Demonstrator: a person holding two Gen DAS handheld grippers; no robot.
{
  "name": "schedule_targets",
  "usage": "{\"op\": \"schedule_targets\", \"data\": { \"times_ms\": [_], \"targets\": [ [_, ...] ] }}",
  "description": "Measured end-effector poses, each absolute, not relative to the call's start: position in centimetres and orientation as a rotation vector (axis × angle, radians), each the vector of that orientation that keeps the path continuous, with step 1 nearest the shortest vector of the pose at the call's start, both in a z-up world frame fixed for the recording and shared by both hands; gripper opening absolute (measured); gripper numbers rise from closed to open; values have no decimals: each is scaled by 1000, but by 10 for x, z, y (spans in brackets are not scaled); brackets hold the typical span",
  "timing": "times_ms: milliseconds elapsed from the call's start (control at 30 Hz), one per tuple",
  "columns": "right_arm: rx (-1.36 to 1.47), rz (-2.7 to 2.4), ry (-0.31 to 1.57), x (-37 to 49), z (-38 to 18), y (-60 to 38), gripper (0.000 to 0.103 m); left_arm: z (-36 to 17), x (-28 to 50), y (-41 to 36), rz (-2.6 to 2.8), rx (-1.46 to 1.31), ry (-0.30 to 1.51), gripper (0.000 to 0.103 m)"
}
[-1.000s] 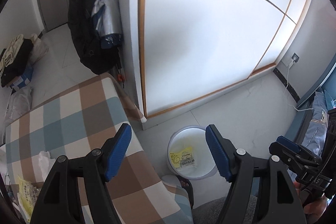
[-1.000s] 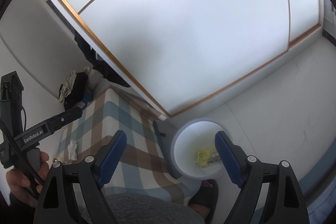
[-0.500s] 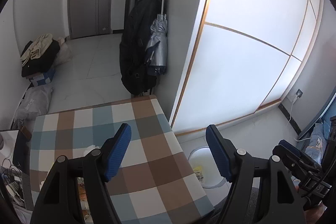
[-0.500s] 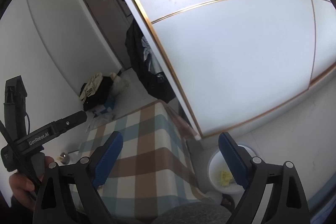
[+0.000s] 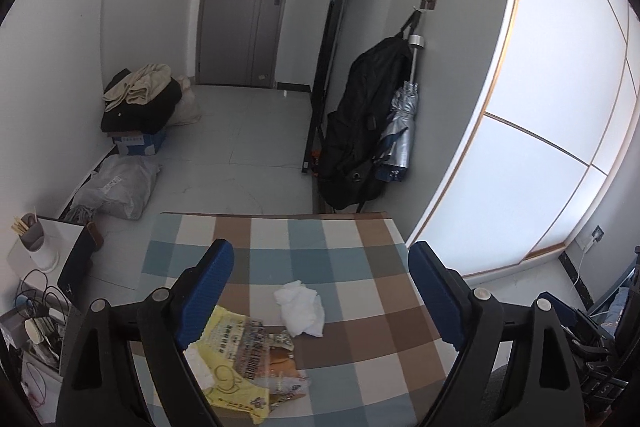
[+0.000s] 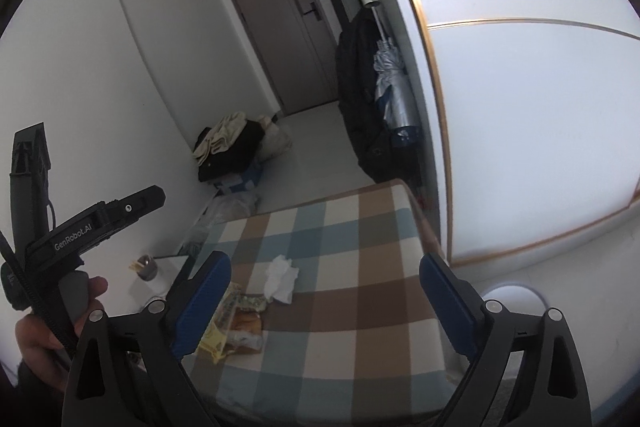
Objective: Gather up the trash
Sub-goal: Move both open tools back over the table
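A crumpled white tissue (image 5: 302,309) lies on the checked tablecloth (image 5: 360,259); it also shows in the right wrist view (image 6: 282,277). A yellow printed wrapper (image 5: 236,367) with clear food packaging lies near the table's front left, also seen in the right wrist view (image 6: 236,323). My left gripper (image 5: 320,293) is open and empty, above the table with the tissue between its fingers in view. My right gripper (image 6: 324,301) is open and empty above the table. The white trash bin's rim (image 6: 516,293) shows on the floor right of the table.
A black bag (image 5: 360,131) and a silver umbrella (image 5: 402,131) hang on the wall behind the table. A white side table (image 5: 48,247) with a cup stands to the left. Clothes on a box (image 5: 140,103) and a plastic bag (image 5: 116,187) lie on the floor.
Both grippers have swung up and left, away from the white bin on the floor to the table top; the tissue and wrappers have come into view. Both stay open.
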State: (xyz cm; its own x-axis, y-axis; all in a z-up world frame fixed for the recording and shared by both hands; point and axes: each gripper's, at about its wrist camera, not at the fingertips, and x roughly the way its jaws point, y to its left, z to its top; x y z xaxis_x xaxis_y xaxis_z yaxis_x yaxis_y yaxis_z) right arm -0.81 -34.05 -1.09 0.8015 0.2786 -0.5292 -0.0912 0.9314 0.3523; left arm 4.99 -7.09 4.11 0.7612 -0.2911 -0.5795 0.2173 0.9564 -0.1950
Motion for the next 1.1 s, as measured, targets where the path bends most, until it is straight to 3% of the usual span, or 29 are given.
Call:
{"op": "schedule_targets", "data": {
  "times_ms": [700, 1100],
  "targets": [
    [236, 346, 876, 45, -73, -198, 98, -13, 60, 67, -171, -309, 703, 88],
    [61, 476, 896, 58, -88, -115, 98, -26, 61, 128, -75, -500, 760, 88]
  ]
}}
